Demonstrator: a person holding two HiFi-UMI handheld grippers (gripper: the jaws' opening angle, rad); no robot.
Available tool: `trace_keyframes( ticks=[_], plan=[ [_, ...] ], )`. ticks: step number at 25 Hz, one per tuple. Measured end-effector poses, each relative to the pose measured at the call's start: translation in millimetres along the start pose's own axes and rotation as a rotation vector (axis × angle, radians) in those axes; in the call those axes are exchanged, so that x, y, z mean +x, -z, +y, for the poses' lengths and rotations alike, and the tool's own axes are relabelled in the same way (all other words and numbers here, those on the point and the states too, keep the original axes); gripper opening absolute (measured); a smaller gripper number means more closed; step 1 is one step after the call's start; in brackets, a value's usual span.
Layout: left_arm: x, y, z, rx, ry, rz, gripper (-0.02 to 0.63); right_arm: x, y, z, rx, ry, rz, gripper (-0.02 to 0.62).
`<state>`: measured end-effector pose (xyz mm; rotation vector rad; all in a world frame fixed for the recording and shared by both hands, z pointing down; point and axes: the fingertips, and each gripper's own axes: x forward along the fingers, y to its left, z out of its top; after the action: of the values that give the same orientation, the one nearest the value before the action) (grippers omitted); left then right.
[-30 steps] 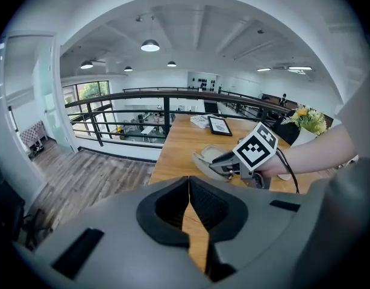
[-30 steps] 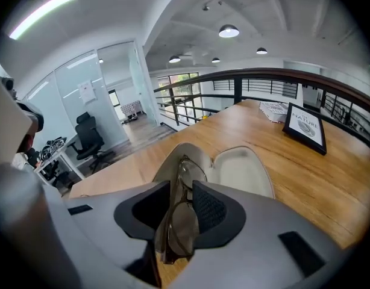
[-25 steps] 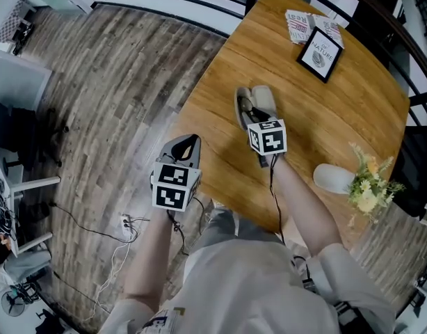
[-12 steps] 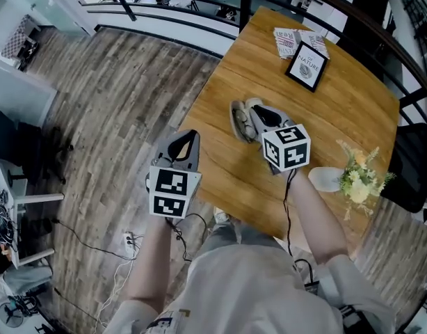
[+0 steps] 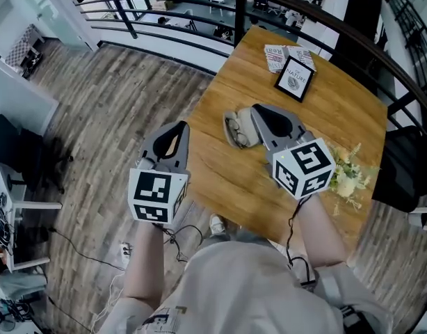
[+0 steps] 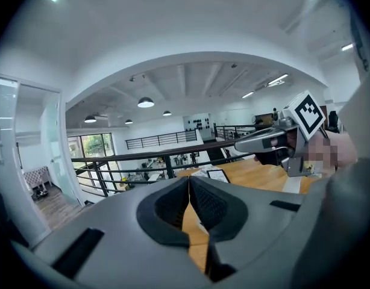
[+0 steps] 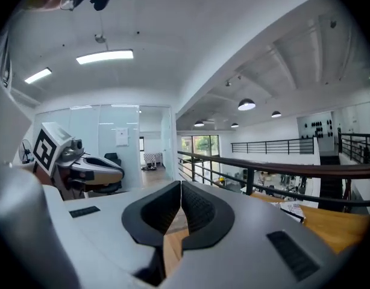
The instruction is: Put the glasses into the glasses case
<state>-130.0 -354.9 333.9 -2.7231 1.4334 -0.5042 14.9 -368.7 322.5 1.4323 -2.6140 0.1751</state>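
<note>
An open grey glasses case (image 5: 250,132) lies on the round wooden table (image 5: 325,96), with the dark-framed glasses (image 5: 234,127) lying in its left half. My right gripper (image 5: 258,110) is raised above the case and hides its right part. Its jaws are closing; its pads (image 7: 181,188) meet with nothing between them. My left gripper (image 5: 177,126) hangs over the floor left of the table edge, also shut and empty (image 6: 189,182).
A framed card (image 5: 293,78) and leaflets (image 5: 275,56) stand at the table's far side. Flowers (image 5: 349,176) sit at its right edge beside my right gripper's marker cube. A dark railing (image 5: 199,30) runs behind the table, with plank floor (image 5: 109,96) to the left.
Both grippers have risen toward the camera. The right one lifted off the glasses case and its jaws closed. The case and glasses stay on the table.
</note>
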Motion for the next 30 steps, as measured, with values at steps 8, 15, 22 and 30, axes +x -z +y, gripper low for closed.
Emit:
trace_keyframes(
  ticks=[8,15,22,30],
  plan=[
    [-37,-41,-8,0.092,-0.05,-0.086,0.018,-55,-44,15,-0.04,0.002,-0.114,0.028],
    [-62,-42,-21,0.12,-0.044,-0.095,0.018,-89,-41,23,-0.075,0.022,-0.103,0.026],
    [-68,-31,-32,0.11,-0.01,-0.066,0.018,-98,-31,40,-0.059,-0.028,-0.076,0.026],
    [-65,0,-49,0.099,0.034,0.0,0.018,-97,11,58,0.038,-0.083,-0.001,0.026]
  ],
)
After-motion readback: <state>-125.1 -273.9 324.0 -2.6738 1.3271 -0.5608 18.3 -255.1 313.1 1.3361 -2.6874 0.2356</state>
